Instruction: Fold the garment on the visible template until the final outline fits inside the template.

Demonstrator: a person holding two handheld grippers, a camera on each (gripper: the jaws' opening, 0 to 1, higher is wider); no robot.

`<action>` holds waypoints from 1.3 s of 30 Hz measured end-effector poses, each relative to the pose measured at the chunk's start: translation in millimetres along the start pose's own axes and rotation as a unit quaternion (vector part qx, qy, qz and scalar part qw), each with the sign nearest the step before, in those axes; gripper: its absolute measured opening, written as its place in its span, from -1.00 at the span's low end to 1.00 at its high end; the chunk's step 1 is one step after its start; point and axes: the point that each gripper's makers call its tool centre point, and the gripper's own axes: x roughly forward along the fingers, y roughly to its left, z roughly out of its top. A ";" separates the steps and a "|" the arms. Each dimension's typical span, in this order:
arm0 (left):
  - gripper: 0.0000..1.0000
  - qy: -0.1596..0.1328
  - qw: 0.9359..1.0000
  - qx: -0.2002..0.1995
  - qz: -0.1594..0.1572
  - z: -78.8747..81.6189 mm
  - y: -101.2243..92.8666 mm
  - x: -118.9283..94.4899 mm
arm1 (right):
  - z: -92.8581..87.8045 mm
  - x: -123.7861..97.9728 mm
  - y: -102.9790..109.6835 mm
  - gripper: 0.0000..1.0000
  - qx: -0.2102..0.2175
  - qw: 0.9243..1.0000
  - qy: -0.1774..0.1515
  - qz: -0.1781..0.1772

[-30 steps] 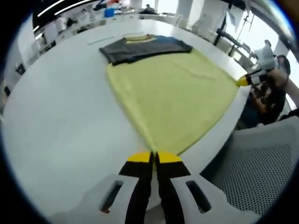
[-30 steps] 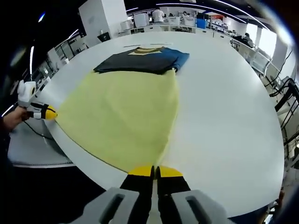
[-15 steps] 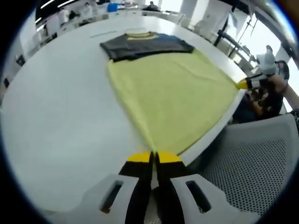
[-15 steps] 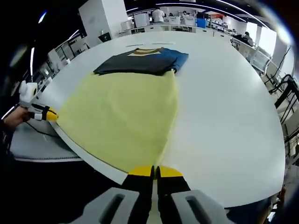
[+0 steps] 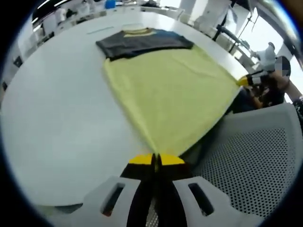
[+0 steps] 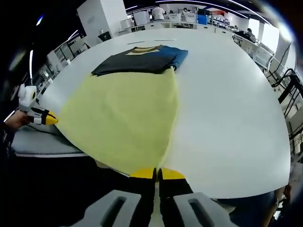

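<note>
both grippers, left gripper (image 5: 155,160) and right gripper (image 6: 156,174), have jaws pinched on the hem corners of the garment (image 5: 165,90), which lies stretched across the white table (image 5: 57,123), hem overhanging its near edge. no fold made yet (template not discernible); all folding remains.

One shirt (image 5: 161,90) is seen, yellow in the body and dark at the chest, spread on one white table (image 5: 52,123). Two grippers are counted, the left gripper (image 5: 156,160) and the right gripper (image 6: 156,174). One mesh chair (image 5: 255,161) is seen.
</note>
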 end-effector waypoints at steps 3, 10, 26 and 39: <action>-1.00 0.002 1.000 0.006 -0.003 -1.3 -1.5 -1.3 | -2.9 -0.2 0.9 -1.00 -0.005 1.000 0.005 0.000; -1.00 0.003 1.000 0.000 -0.008 -6.5 -7.3 -10.1 | -10.0 -5.6 3.6 -1.00 -0.014 1.000 0.016 0.004; -1.00 -0.022 0.999 -0.026 -0.017 12.0 -12.9 -39.3 | 7.6 -37.5 7.8 -1.00 -0.022 1.000 -0.004 -0.004; -1.00 -0.035 0.998 -0.042 -0.029 24.8 -15.4 -64.4 | 24.5 -66.3 12.0 -1.00 -0.001 1.000 -0.031 0.000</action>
